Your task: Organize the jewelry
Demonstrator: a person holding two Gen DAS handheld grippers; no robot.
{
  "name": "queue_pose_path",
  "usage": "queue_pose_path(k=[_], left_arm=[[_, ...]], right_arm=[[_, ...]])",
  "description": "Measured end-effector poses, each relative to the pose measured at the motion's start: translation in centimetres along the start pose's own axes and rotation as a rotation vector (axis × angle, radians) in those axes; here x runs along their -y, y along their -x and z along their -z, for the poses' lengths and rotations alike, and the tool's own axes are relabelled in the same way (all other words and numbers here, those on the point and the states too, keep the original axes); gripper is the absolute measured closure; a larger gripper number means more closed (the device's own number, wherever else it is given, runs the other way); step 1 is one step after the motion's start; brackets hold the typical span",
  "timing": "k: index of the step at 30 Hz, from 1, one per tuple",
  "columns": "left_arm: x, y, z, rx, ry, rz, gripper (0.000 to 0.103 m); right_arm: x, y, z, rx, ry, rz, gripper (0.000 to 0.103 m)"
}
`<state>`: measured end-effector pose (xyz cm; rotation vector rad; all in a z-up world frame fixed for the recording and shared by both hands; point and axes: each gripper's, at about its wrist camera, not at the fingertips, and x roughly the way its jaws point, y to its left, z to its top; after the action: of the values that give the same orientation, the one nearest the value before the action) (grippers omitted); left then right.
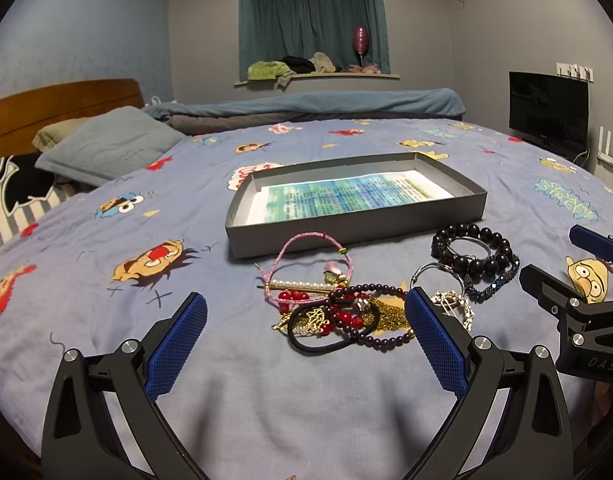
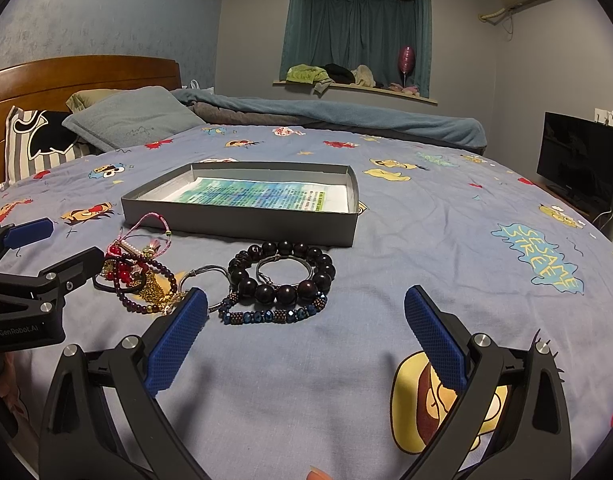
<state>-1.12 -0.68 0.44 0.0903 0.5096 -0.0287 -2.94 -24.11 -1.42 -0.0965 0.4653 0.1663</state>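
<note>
A pile of jewelry lies on the bed in front of a shallow grey box [image 1: 346, 228] lined with printed paper. In the left wrist view the pile holds a pink cord bracelet [image 1: 306, 240], a black hair tie [image 1: 326, 338], a purple bead bracelet [image 1: 382, 340], a gold chain [image 1: 390, 312] and a large dark bead bracelet [image 1: 472, 248]. My left gripper [image 1: 306, 340] is open, just short of the pile. My right gripper [image 2: 306, 336] is open near the dark bead bracelet [image 2: 282, 276] and a blue beaded bracelet [image 2: 272, 315]. The box [image 2: 242, 222] lies beyond.
The cartoon-print bedsheet [image 1: 106, 280] covers the bed. Pillows [image 1: 106, 148] and a wooden headboard [image 1: 62, 108] are at the far left. A folded blue blanket [image 1: 306, 106] lies along the far edge. A TV [image 1: 546, 108] stands at the right.
</note>
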Motion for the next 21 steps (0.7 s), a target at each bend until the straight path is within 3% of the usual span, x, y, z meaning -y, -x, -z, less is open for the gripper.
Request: queue_pose_path(k=[21], left_arm=[[-0.16, -0.21, 0.08, -0.01, 0.008, 0.013, 0.005]], right_arm=[[0.91, -0.61, -0.19, 0.0, -0.027, 0.023, 0.006]])
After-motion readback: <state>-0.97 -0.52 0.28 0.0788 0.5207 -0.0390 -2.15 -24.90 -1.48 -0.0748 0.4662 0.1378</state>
